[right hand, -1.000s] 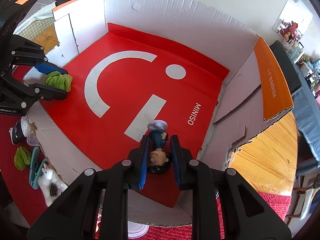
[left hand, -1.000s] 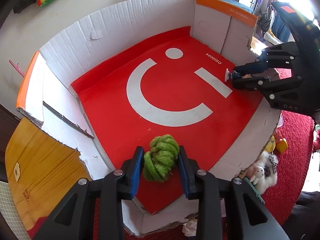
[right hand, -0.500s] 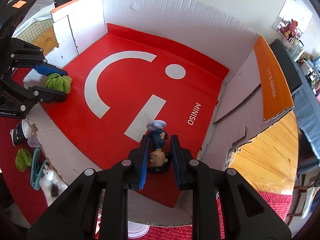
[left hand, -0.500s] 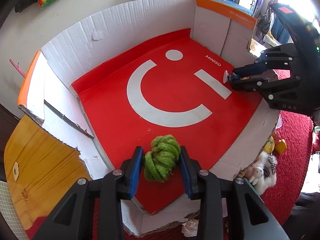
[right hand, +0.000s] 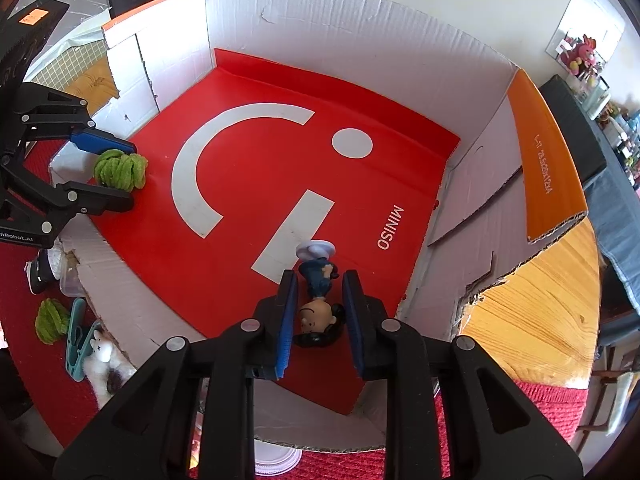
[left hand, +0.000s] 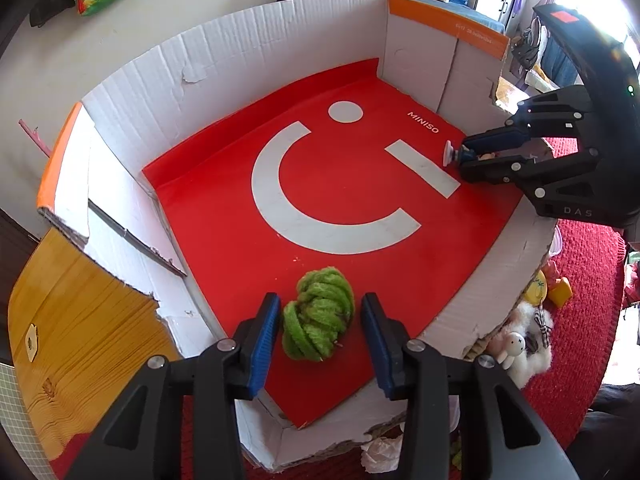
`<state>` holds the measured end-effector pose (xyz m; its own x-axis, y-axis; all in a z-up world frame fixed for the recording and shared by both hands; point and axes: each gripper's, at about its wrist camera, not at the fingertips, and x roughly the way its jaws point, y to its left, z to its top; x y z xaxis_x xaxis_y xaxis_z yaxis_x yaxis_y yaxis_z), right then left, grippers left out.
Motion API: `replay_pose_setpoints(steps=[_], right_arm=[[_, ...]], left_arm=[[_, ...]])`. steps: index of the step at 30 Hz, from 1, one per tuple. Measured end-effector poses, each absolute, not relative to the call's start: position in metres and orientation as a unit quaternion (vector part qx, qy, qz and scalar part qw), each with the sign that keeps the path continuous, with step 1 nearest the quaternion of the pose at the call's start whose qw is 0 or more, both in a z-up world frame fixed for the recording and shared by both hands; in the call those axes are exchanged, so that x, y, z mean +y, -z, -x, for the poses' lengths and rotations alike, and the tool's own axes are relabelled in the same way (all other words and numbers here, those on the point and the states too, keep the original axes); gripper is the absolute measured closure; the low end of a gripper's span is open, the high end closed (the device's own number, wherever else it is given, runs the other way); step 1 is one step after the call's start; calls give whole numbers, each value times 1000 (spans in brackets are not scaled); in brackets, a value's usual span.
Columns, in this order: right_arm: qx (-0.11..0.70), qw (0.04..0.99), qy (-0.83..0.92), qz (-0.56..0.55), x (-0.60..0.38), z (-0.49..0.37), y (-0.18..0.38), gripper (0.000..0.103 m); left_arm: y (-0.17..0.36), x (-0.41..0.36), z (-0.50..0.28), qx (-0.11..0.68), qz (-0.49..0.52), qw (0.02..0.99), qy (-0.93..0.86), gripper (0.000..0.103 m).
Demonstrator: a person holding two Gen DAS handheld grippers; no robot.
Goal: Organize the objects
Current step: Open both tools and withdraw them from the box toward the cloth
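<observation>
Over red box floor (left hand: 224, 216), left gripper (left hand: 318, 322) angles down, freshly parted around green scrunchie (left hand: 320, 318).

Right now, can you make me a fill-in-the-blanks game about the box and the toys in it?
1. The fuzzy ball lying on the floor of the box is coloured ____.
2. The little figurine is held between the fingers of the ____ gripper.
3. The word printed in white on the box's red floor is ____.

Missing words: green; right; MINISO
</observation>
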<state>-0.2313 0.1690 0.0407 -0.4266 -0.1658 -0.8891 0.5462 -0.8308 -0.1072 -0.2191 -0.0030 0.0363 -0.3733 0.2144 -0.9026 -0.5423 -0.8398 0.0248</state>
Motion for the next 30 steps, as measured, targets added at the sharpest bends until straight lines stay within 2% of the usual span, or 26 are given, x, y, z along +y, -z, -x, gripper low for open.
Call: replay_pose_setpoints(steps=[16, 30], right_arm=[[184, 216, 828, -484, 166, 230, -50, 79], [168, 220, 847, -453, 159, 200, -83, 79]], left_arm=[[-41, -4, 217, 155, 508, 235, -814, 56], [-66, -15, 201, 112, 482, 229, -838, 56]])
